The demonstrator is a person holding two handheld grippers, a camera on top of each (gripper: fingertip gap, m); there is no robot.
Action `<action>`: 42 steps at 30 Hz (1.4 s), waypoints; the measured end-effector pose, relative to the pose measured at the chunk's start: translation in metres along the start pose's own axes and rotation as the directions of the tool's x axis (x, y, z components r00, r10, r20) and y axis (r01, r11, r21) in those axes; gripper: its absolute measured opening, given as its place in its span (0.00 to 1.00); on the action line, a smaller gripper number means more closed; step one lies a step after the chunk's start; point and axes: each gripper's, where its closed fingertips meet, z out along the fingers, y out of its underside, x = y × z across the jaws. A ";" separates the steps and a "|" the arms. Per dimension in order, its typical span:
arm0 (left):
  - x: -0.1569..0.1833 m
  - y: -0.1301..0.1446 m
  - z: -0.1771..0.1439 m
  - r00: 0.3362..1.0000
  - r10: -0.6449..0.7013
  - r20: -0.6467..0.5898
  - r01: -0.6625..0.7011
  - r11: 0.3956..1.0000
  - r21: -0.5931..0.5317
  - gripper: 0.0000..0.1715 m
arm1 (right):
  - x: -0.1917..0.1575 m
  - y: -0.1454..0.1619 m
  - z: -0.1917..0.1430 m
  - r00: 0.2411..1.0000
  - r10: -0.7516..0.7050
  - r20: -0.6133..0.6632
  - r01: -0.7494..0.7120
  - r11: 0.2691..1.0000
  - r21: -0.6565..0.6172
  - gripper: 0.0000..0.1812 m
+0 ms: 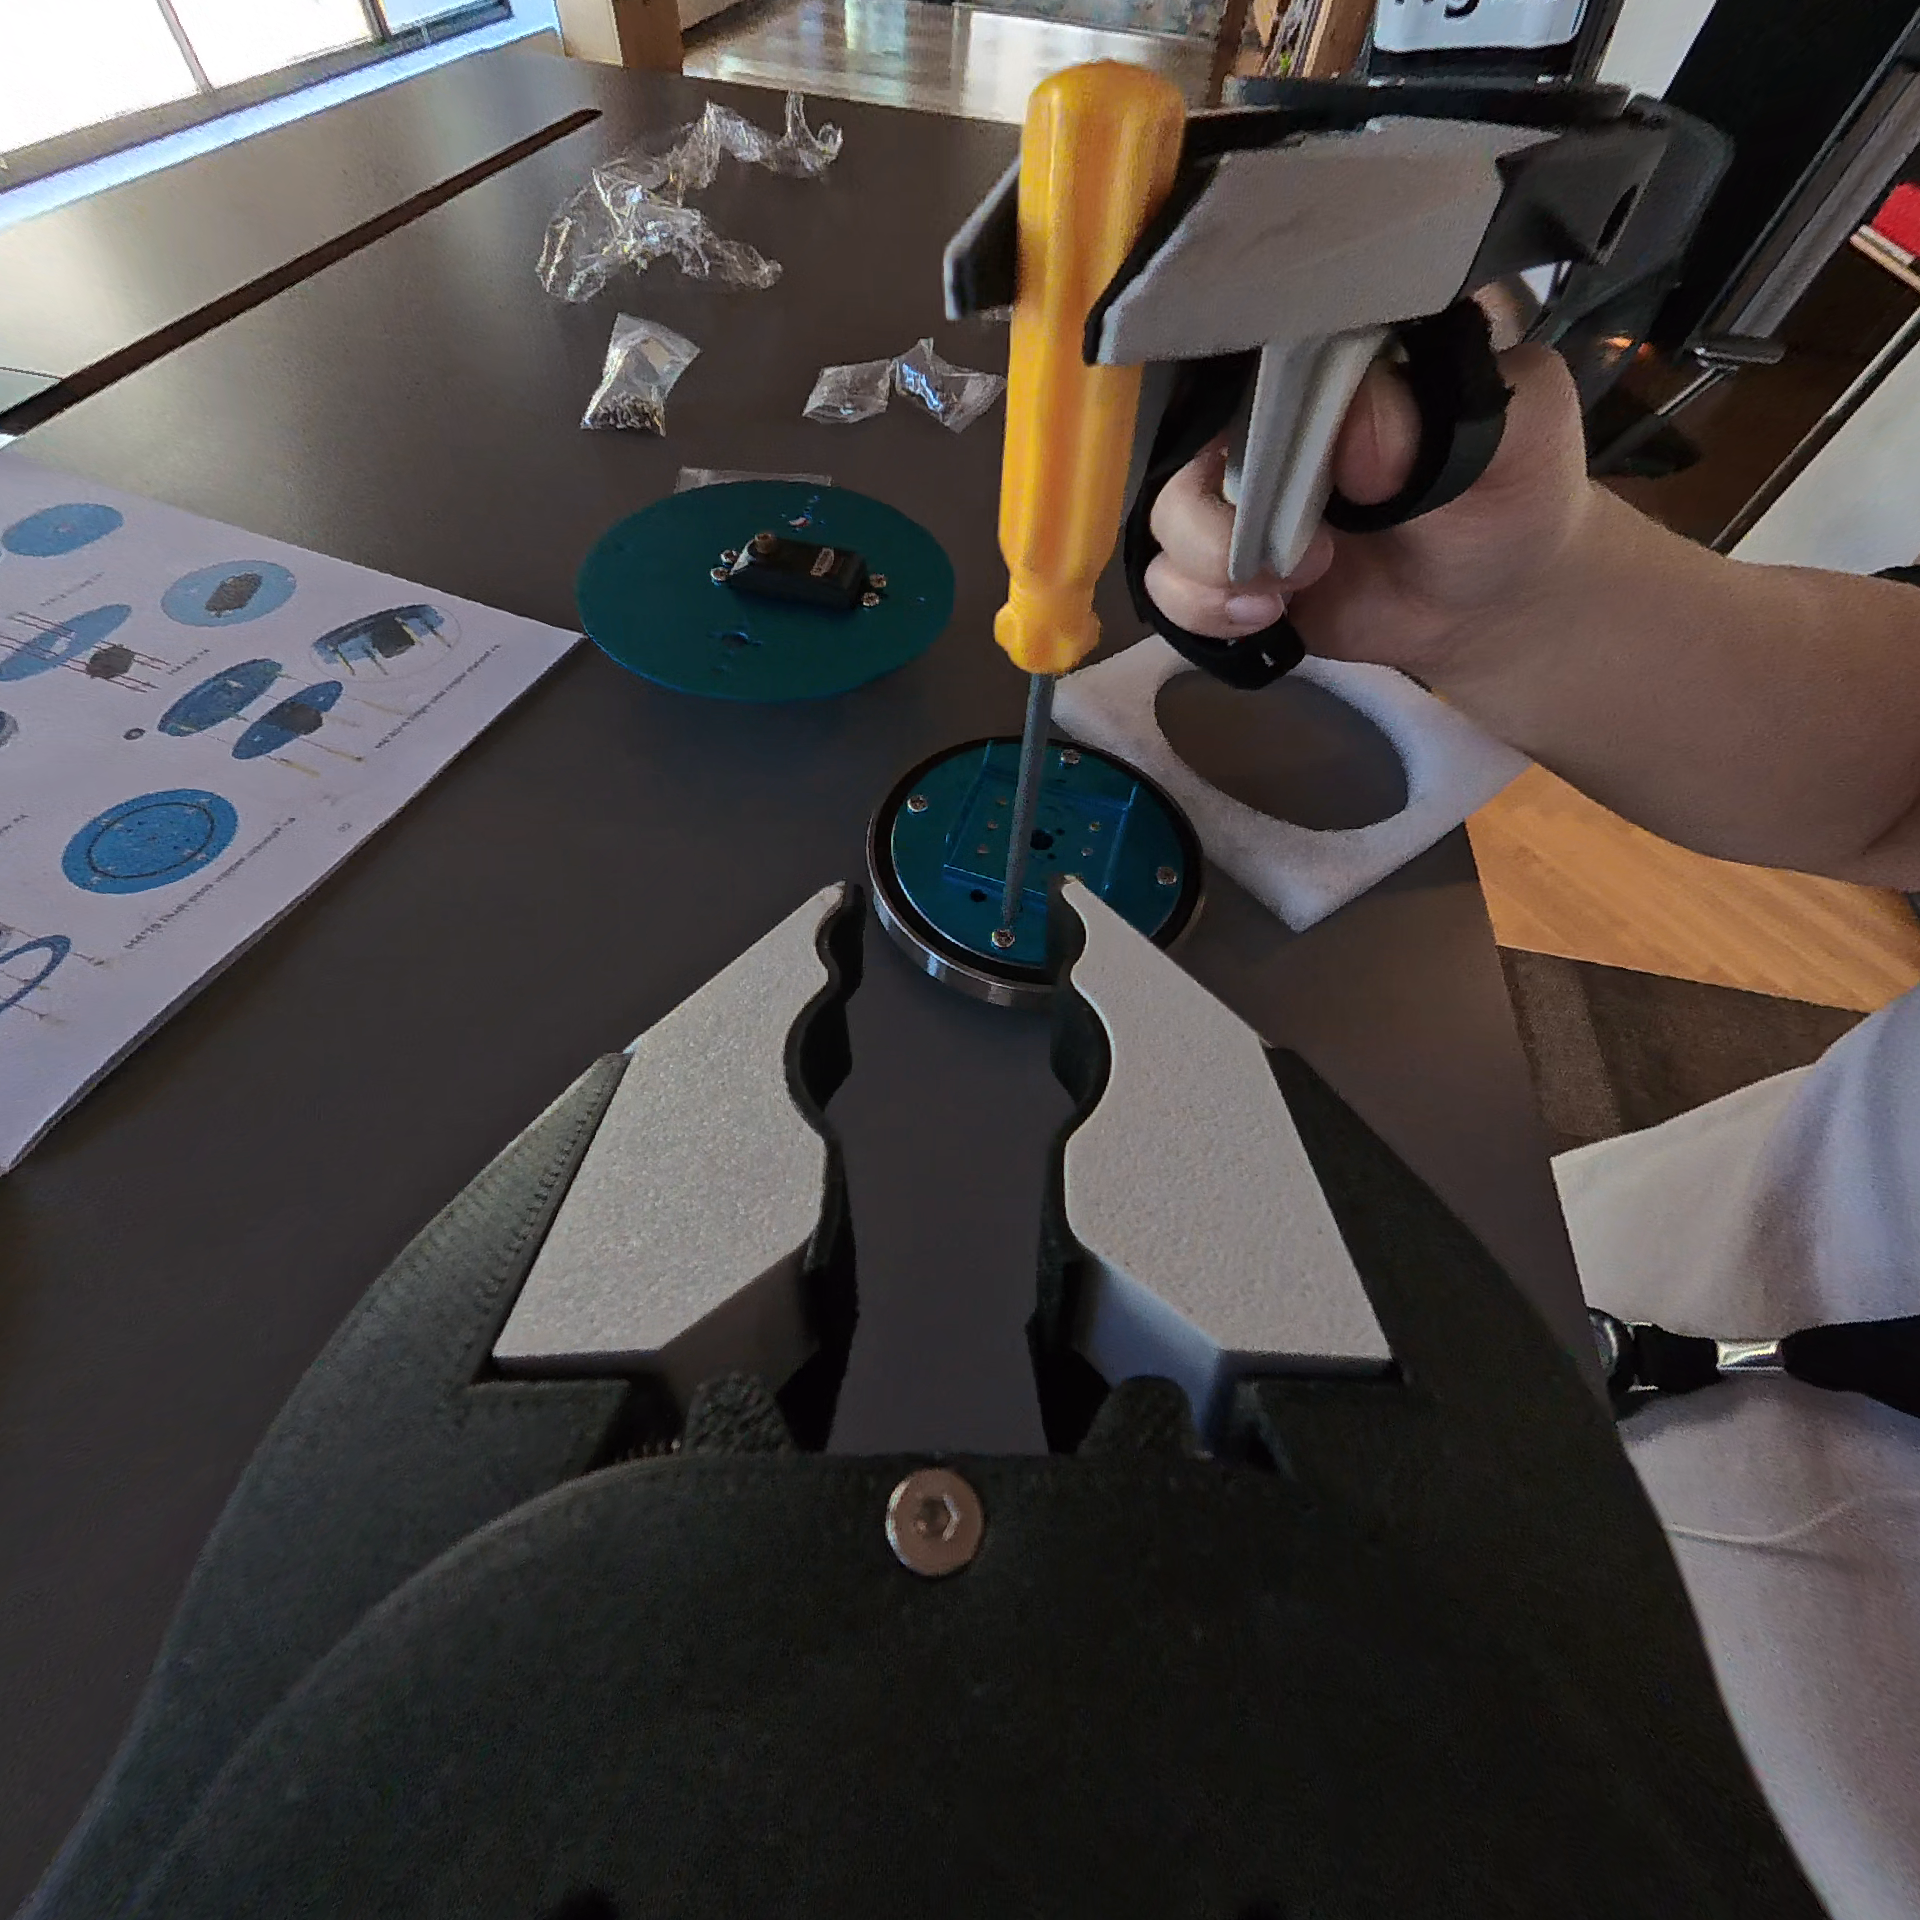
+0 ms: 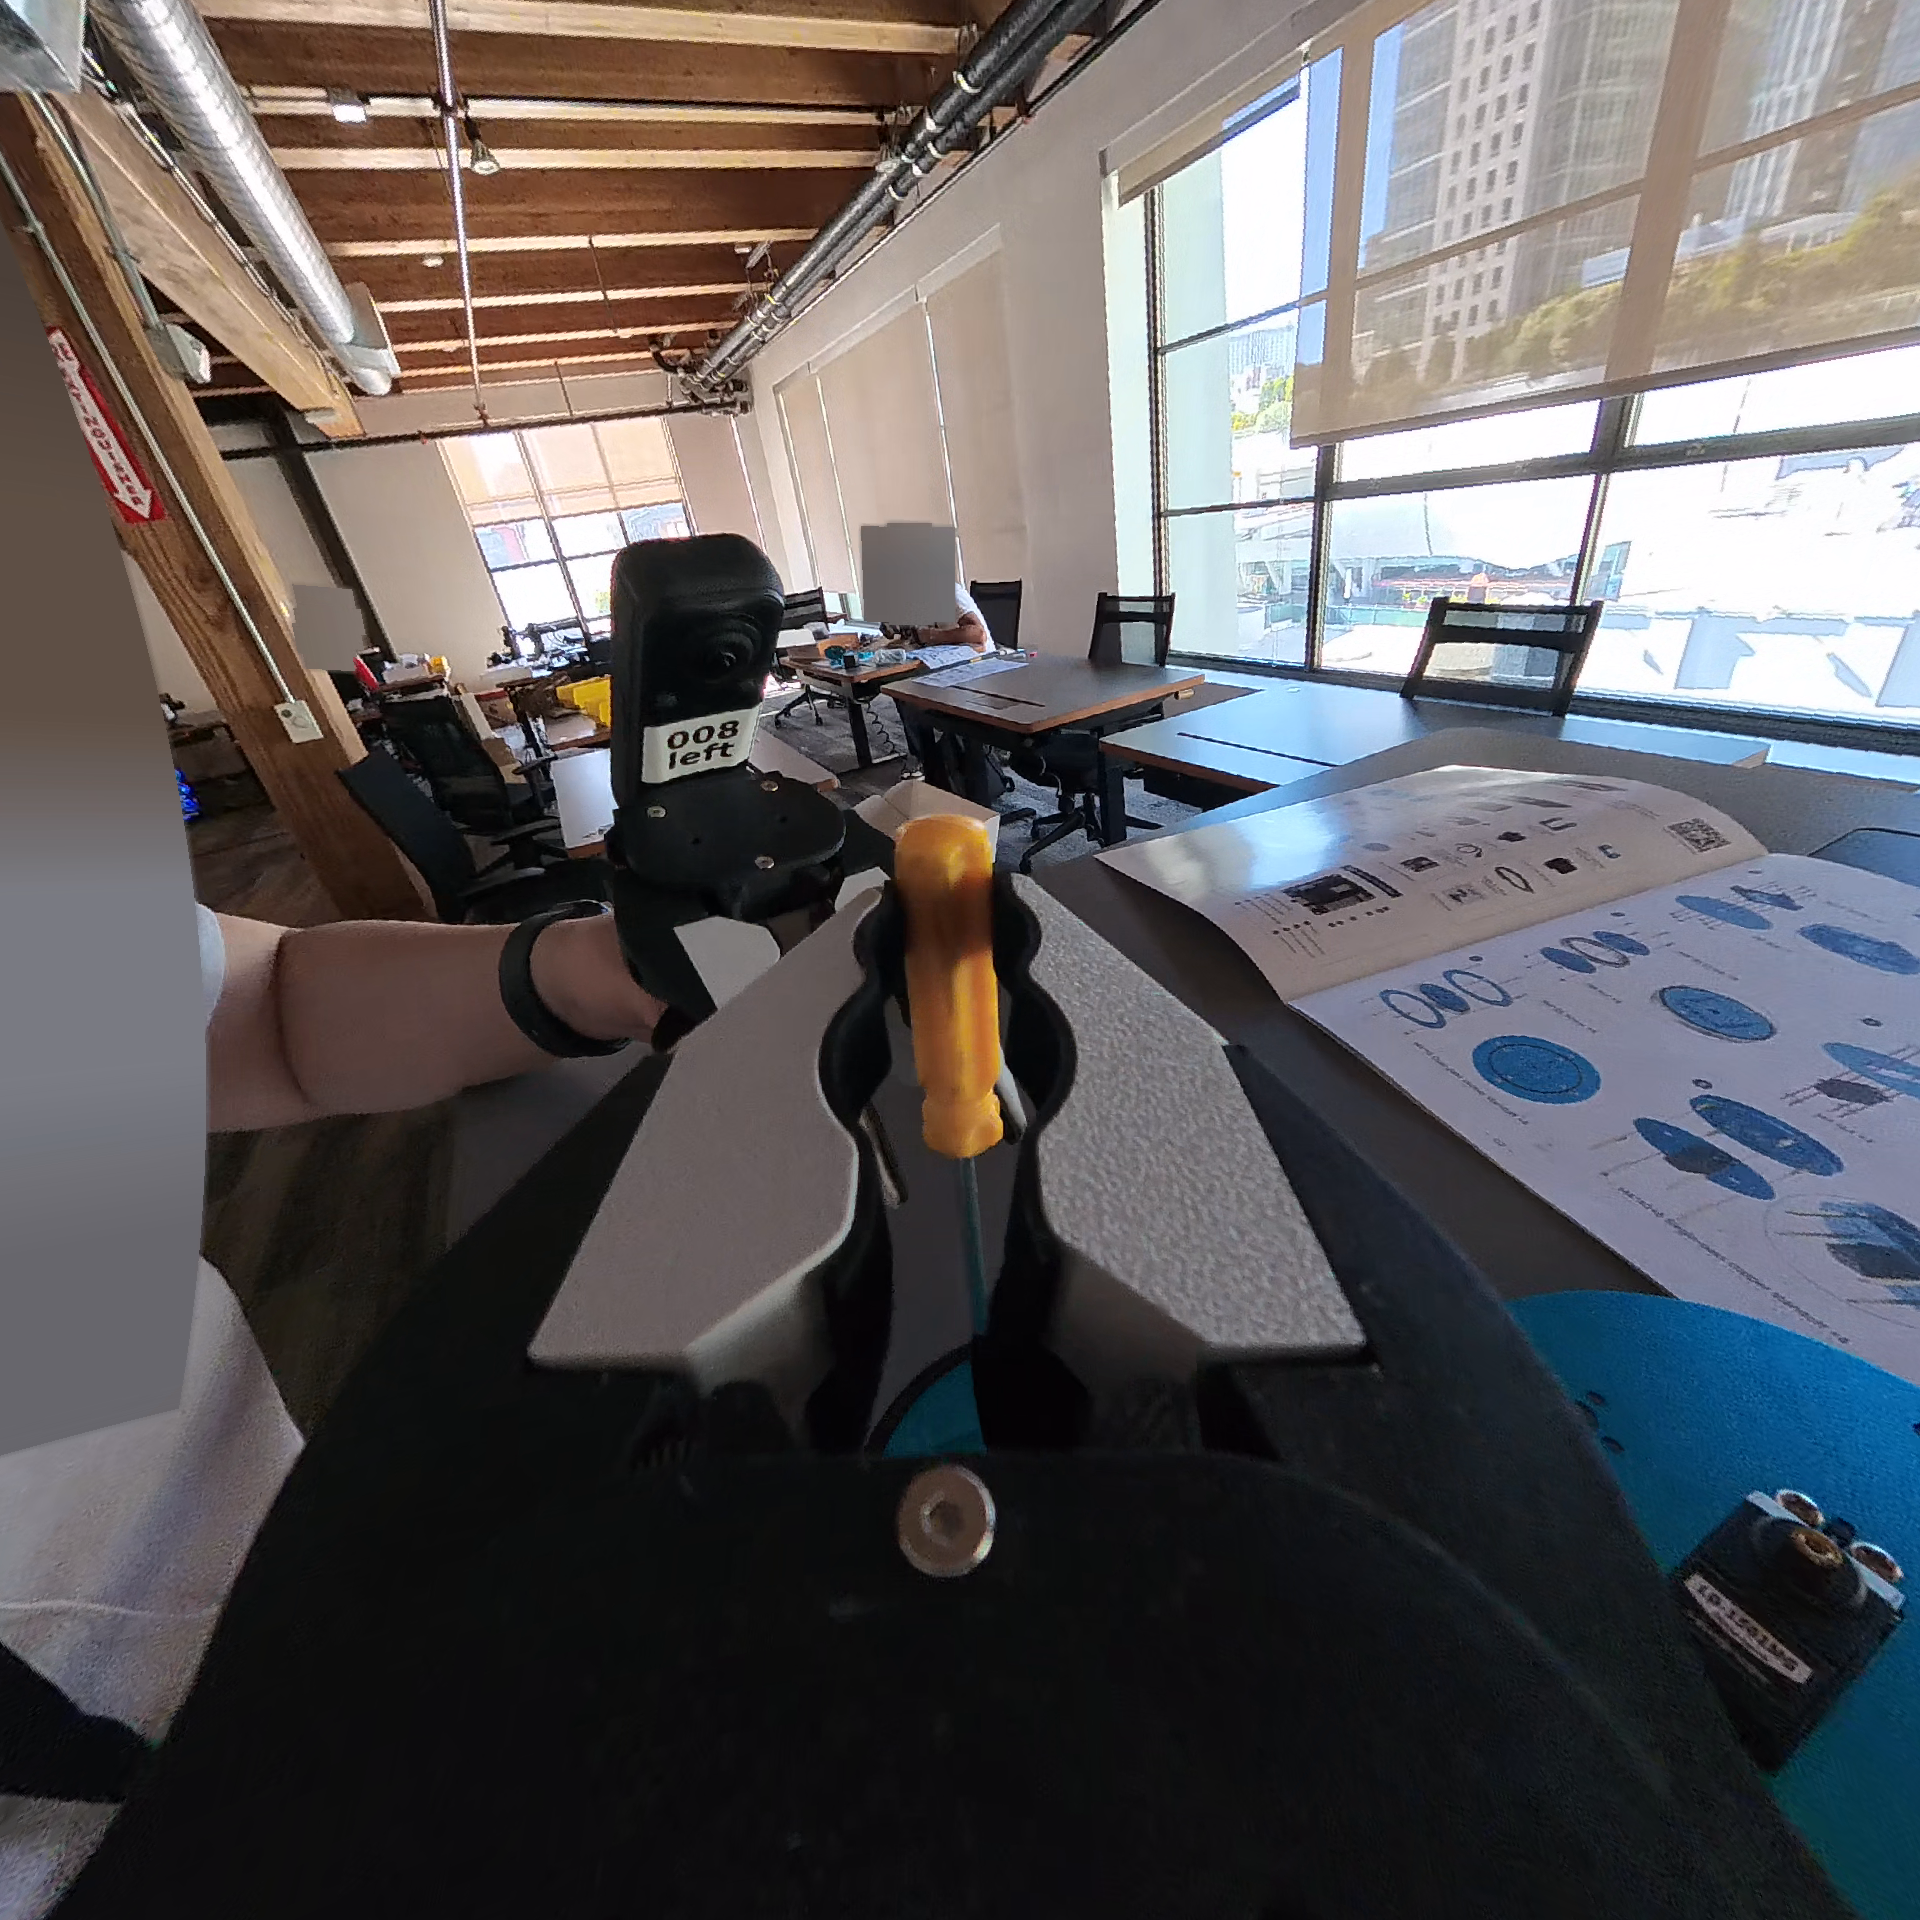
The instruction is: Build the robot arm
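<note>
A round blue part in a metal ring (image 1: 1101,831) lies on the dark table (image 1: 520,1039). My right gripper (image 1: 1049,291) is shut on the yellow handle of a screwdriver (image 1: 1081,364) and holds it upright. The screwdriver's tip rests on a screw (image 1: 1003,937) at the part's near rim. My left gripper (image 1: 956,894) is open and empty, low over the table. Its right fingertip (image 1: 1081,914) is at the ring's near edge. In the right wrist view my right gripper (image 2: 951,894) clamps the screwdriver (image 2: 951,987), and the blue part (image 2: 935,1413) shows below.
A blue disc (image 1: 665,623) bearing a black servo (image 1: 800,571) lies beyond, also in the right wrist view (image 2: 1704,1455). An open manual (image 1: 208,748) lies left. Small screw bags (image 1: 634,379), crumpled plastic (image 1: 665,208) and white foam with a round hole (image 1: 1340,873) lie around. The table edge runs right. There is about 9 cm between the tips of the two grippers.
</note>
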 end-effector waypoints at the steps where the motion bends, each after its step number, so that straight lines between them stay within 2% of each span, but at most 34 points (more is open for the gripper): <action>1: 0.001 0.001 0.002 1.000 0.005 0.002 -0.005 1.000 -0.010 0.20 | 0.000 0.001 0.000 1.000 0.003 0.005 -0.003 1.000 -0.005 0.09; 20: -0.008 0.010 0.012 1.000 -0.007 0.022 0.008 0.999 -0.031 0.19 | 0.000 0.003 0.000 0.999 0.023 0.046 -0.024 1.000 0.014 0.09; 29: -0.020 0.006 0.007 0.999 -0.018 0.048 0.019 1.000 -0.024 0.19 | -0.001 0.006 0.001 0.981 -0.069 -0.181 0.065 0.998 -0.027 0.09; 33: -0.007 0.000 0.008 0.995 0.061 -0.080 -0.063 0.997 -0.031 0.23 | -0.007 0.008 0.007 0.960 -0.173 -0.220 0.155 0.983 -0.098 0.09; 35: 0.010 0.001 0.009 0.962 0.161 -0.220 -0.171 0.985 -0.026 0.29 | -0.008 0.009 0.010 0.960 -0.182 -0.213 0.160 0.980 -0.116 0.09; 37: 0.016 0.008 0.016 0.933 0.209 -0.292 -0.235 0.970 -0.058 0.37 | -0.011 0.010 0.011 0.964 -0.178 -0.199 0.155 0.980 -0.125 0.09; 38: 0.019 0.010 0.022 0.922 0.229 -0.311 -0.261 0.963 -0.064 0.39 | -0.012 0.010 0.010 0.962 -0.179 -0.208 0.156 0.980 -0.123 0.09; 40: 0.013 0.010 0.039 0.925 0.282 -0.254 -0.306 0.950 -0.059 0.40 | -0.013 0.010 0.009 0.955 -0.191 -0.226 0.167 0.979 -0.120 0.09; 42: 0.017 0.009 0.050 0.927 0.261 -0.270 -0.282 0.958 -0.043 0.41 | -0.015 0.011 0.009 0.950 -0.201 -0.238 0.177 0.977 -0.117 0.09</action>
